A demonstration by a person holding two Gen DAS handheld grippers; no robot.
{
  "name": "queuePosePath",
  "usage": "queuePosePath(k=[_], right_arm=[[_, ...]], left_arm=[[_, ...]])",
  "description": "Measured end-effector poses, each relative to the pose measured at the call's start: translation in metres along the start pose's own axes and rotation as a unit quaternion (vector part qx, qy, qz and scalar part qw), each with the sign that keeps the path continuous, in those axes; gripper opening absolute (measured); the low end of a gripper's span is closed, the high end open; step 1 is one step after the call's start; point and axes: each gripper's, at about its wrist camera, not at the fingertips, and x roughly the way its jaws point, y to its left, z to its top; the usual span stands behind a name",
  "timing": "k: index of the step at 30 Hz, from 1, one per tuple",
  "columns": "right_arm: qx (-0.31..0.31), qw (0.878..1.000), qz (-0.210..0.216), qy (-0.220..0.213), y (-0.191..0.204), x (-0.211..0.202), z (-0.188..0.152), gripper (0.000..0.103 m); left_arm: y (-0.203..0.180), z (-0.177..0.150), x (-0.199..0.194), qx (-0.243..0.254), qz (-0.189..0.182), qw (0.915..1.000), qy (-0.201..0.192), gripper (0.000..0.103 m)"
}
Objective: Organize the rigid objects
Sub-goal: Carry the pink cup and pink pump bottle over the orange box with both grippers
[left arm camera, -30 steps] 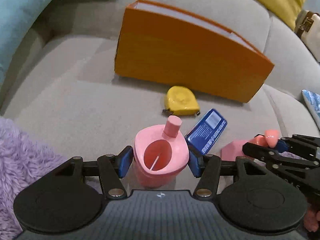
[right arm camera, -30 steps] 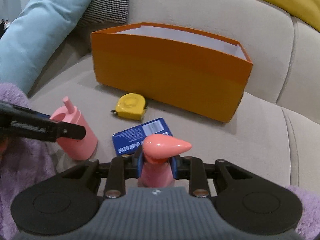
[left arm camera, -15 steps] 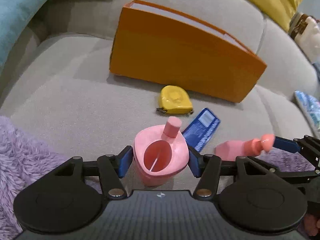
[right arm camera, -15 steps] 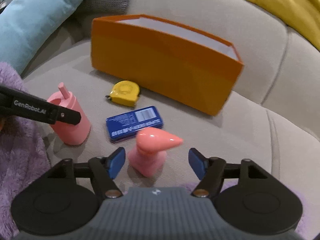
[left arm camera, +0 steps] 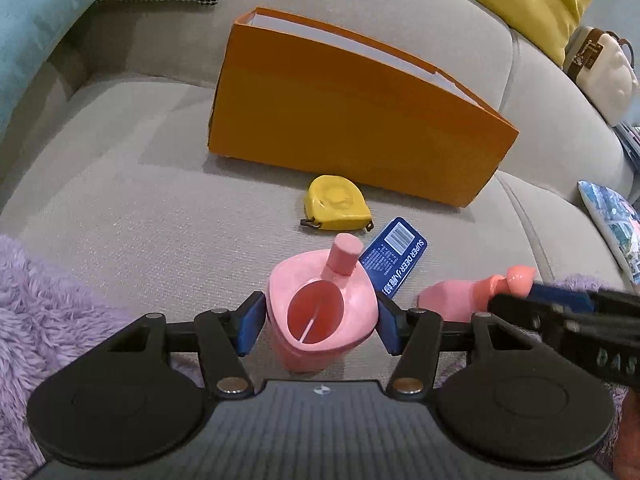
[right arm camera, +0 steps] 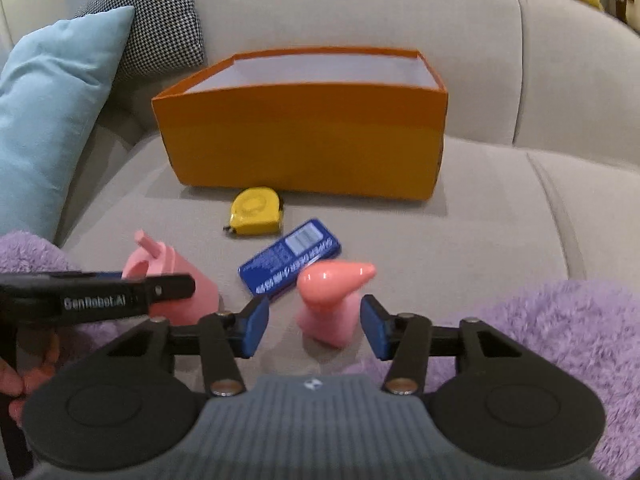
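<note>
On the grey sofa seat (left arm camera: 120, 184), our left gripper (left arm camera: 322, 322) clenched its blue fingers (left arm camera: 251, 328) against both sides of an upright pink bottle body (left arm camera: 320, 320) with an open neck and a short side spout. Our right gripper (right arm camera: 314, 326) stood released around the pink pump-nozzle piece (right arm camera: 332, 296), its fingers (right arm camera: 256, 326) having just been narrowing after springing apart, with gaps visible on both sides; the piece stood on the cushion between them. Just beyond lay a blue tin (right arm camera: 290, 256) printed with a barcode, flat on the seat, and behind it a yellow tape measure (right arm camera: 256, 210), close in front of the open orange box (right arm camera: 304, 144) that sat against the sofa back. A fluffy lilac blanket (right arm camera: 560, 340) covered the near edge, and a light-blue cushion (right arm camera: 48, 112) leaned at the left.
</note>
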Motion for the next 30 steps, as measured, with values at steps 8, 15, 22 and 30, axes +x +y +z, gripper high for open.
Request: queuePosePath(k=[8, 15, 22, 30], right_arm=[[0.02, 1.0, -0.01, 0.0, 0.0, 0.01, 0.014, 0.035], [-0.029, 0.999, 0.0, -0.017, -0.001, -0.004, 0.011, 0.026], [-0.032, 0.998, 0.01, -0.047, -0.01, -0.021, 0.018, 0.026], [-0.012, 0.996, 0.034, -0.081, -0.023, -0.036, 0.048, 0.026]], left_arm=[[-0.003, -0.002, -0.002, 0.005, 0.003, 1.0, -0.006, 0.066], [-0.005, -0.001, -0.01, 0.01, -0.016, 0.9994, -0.03, 0.065], [-0.011, 0.004, -0.02, 0.019, -0.029, 0.9978, -0.057, 0.065], [-0.025, 0.034, -0.042, 0.013, -0.065, 0.9942, -0.085, 0.065]])
